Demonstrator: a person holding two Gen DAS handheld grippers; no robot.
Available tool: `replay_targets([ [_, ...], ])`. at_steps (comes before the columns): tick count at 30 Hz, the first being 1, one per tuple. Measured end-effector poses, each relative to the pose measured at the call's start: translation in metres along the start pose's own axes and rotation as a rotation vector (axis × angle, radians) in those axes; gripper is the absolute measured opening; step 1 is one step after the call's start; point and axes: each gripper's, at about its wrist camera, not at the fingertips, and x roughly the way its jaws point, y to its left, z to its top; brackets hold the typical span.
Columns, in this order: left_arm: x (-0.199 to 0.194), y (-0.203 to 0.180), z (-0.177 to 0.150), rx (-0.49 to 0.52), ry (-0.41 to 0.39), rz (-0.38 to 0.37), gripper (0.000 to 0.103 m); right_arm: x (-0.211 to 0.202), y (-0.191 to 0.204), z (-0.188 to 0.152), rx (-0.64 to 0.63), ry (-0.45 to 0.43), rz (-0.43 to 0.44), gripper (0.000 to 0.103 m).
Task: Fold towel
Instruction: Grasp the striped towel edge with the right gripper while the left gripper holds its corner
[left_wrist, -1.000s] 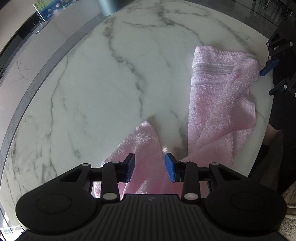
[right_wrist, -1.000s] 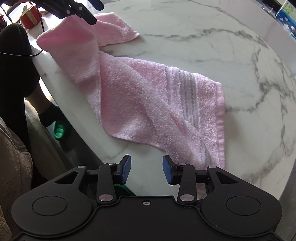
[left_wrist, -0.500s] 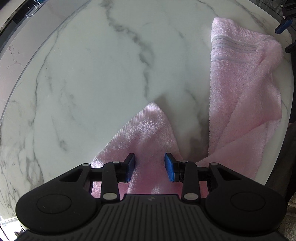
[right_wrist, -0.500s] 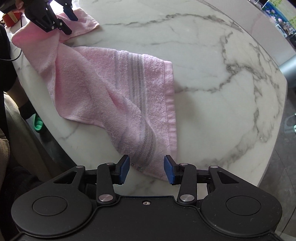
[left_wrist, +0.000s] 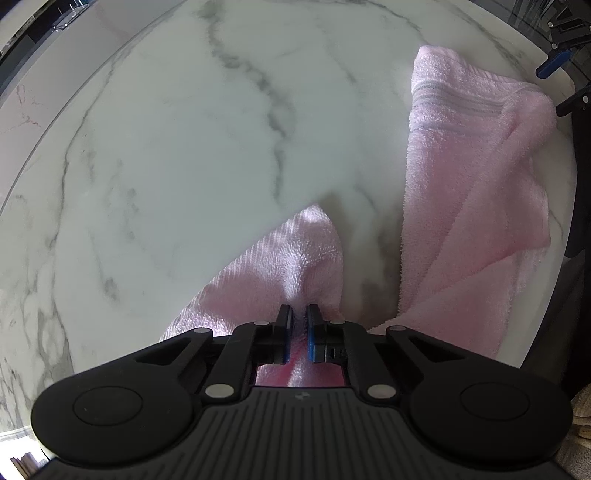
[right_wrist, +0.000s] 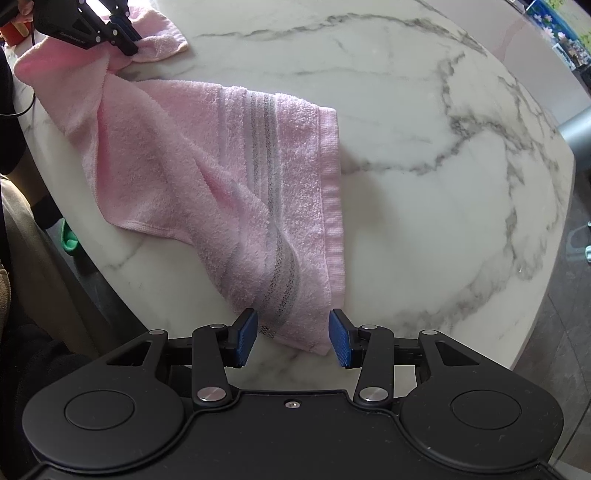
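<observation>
At the left, the left gripper (left_wrist: 298, 334) has its blue pads pressed together on a bunched fold of the pink towel (left_wrist: 476, 177), the cloth puckering up just ahead of the pads. From that pinch the towel runs along the near edge of the round white marble tabletop (left_wrist: 166, 155), one part draping over the rim, and then spreads flat toward the right, where its grey striped band (right_wrist: 266, 147) and hemmed end lie on the stone. Grey veins wander across the glossy marble, which reflects pale daylight.

Further right, the right gripper (right_wrist: 291, 338) stands with its jaws wide apart, the towel's striped corner lying between the two blue pads (right_wrist: 245, 338) without being clamped. In the right wrist view the left gripper (right_wrist: 127, 35) shows at the far left edge of the tabletop, closed on the towel's other end.

Beyond the table's left rim are a red object (right_wrist: 16, 31) and a green slipper (right_wrist: 70, 240) on the dark floor. At the far right stands a grey cylinder (right_wrist: 578, 129), with a colourful flowered picture (right_wrist: 546, 11) above it.
</observation>
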Motion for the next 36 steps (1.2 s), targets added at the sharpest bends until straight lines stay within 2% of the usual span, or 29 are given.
replay_targets([
  [8, 0.004, 0.001, -0.007, -0.005, -0.002, 0.001, 0.007, 0.012, 0.001, 0.005, -0.005, 0.022, 0.011, 0.040],
  [11, 0.005, 0.002, -0.010, -0.008, -0.005, -0.002, 0.007, 0.015, 0.002, 0.006, -0.009, 0.029, 0.017, 0.032],
  [13, 0.007, 0.002, -0.012, -0.010, -0.006, -0.003, 0.007, 0.016, 0.002, 0.005, -0.012, 0.034, 0.018, 0.014],
  [16, 0.009, 0.003, -0.015, -0.014, -0.010, -0.003, 0.007, 0.018, 0.004, 0.004, -0.019, 0.035, 0.009, 0.007],
  [25, 0.010, 0.001, -0.023, -0.022, -0.026, 0.019, 0.007, 0.007, 0.002, -0.001, 0.001, 0.016, -0.027, 0.006],
  [29, -0.001, 0.003, -0.028, -0.043, -0.058, 0.029, 0.006, -0.002, 0.001, 0.002, 0.018, 0.004, -0.049, 0.006],
  [33, -0.030, 0.010, -0.026, -0.081, -0.104, 0.073, 0.006, -0.019, -0.003, 0.002, 0.056, -0.029, -0.090, 0.005],
  [35, -0.058, 0.008, -0.005, -0.109, -0.126, 0.102, 0.006, -0.030, -0.008, 0.002, 0.076, -0.048, -0.114, 0.004],
  [36, -0.065, 0.012, -0.008, -0.126, -0.137, 0.113, 0.006, -0.035, -0.011, 0.004, 0.085, -0.056, -0.129, 0.004],
])
